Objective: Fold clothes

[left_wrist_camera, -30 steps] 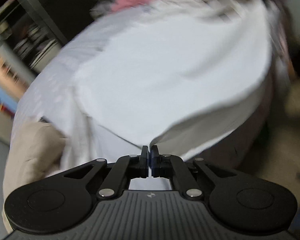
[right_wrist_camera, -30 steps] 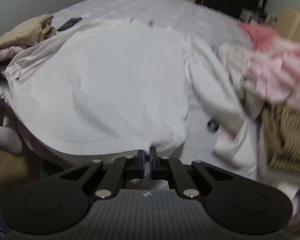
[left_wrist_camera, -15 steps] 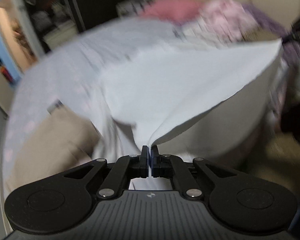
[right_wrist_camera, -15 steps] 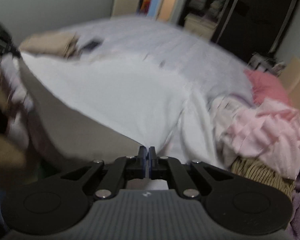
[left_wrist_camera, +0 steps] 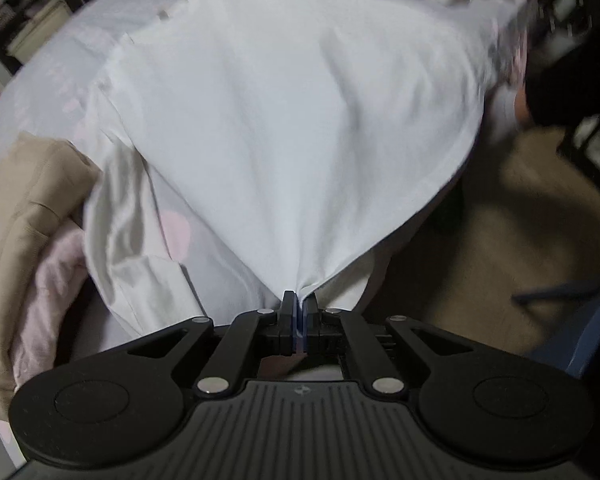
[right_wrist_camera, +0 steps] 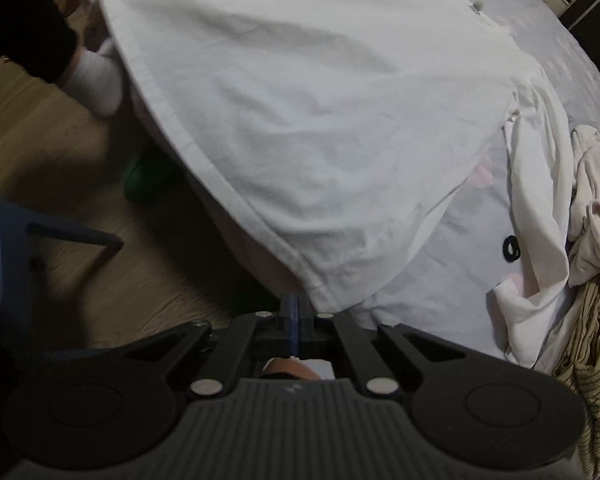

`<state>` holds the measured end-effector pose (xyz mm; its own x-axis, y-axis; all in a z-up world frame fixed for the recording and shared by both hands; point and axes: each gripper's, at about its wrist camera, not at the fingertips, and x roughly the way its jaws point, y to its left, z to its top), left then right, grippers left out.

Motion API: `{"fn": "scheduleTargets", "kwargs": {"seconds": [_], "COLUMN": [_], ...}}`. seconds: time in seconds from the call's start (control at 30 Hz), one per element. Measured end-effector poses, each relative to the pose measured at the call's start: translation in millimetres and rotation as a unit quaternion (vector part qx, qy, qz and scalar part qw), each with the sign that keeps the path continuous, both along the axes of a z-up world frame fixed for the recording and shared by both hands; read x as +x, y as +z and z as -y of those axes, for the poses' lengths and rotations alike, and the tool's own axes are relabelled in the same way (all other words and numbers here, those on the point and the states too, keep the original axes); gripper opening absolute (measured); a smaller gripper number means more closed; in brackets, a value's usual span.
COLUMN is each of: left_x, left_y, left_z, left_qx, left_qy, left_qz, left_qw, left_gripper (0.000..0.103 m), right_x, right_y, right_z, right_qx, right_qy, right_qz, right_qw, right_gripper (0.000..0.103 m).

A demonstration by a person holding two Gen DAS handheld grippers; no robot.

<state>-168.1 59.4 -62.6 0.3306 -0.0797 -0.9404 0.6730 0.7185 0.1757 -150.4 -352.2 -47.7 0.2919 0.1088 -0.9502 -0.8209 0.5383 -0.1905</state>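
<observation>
The white shirt (left_wrist_camera: 300,120) lies spread across the bed (right_wrist_camera: 560,32), its hem hanging off the bed's near edge toward the floor (right_wrist_camera: 60,152). The left hand-held gripper (left_wrist_camera: 296,308) is clenched on one hem corner, and the right hand-held gripper (right_wrist_camera: 294,312) is clenched on or just beside the other, each with cloth fanning out from its closed jaws. The step in hand looks like smoothing the shirt flat before the first fold, so both corners should be kept level and drawn evenly away from the bed's far side, taut enough to clear the wrinkles without dragging the collar end. The sleeve (right_wrist_camera: 536,184) trailing on the bed beside the shirt body needs straightening. A beige garment (left_wrist_camera: 28,216) sits at the bed's edge next to the shirt, and a heap of pink and striped clothes (right_wrist_camera: 592,272) lies beyond the sleeve. The collar end is blurred, the small black ring (right_wrist_camera: 511,247) on the bed is unidentifiable, and the hem's underside is hidden.
</observation>
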Motion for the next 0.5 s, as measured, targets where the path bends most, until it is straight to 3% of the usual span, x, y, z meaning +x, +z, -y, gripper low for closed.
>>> {"fn": "scheduleTargets", "kwargs": {"seconds": [0.1, 0.2, 0.27, 0.33, 0.5], "left_x": [2, -5, -4, 0, 15], "left_y": [-24, -28, -18, -4, 26], "left_z": [4, 3, 1, -2, -14], "left_qx": [0.042, 0.057, 0.047, 0.036, 0.025], "left_qy": [-0.035, -0.056, -0.053, -0.044, -0.028], "left_qz": [-0.034, -0.041, -0.04, -0.029, 0.003], "left_qw": [0.9979, 0.9959, 0.9967, 0.998, 0.9993], "left_gripper": [0.006, 0.007, 0.01, 0.027, 0.039], "right_x": [16, 28, 40, 53, 80], "right_y": [-1, 4, 6, 8, 12], "right_z": [0, -2, -1, 0, -12], "right_qx": [0.006, 0.02, 0.04, 0.059, 0.107], "right_qy": [-0.024, -0.047, -0.07, -0.094, -0.126], "right_qz": [0.014, 0.024, 0.035, 0.046, 0.058], "right_qw": [1.0, 0.998, 0.996, 0.993, 0.985], "right_gripper": [0.005, 0.006, 0.014, 0.034, 0.037]}}
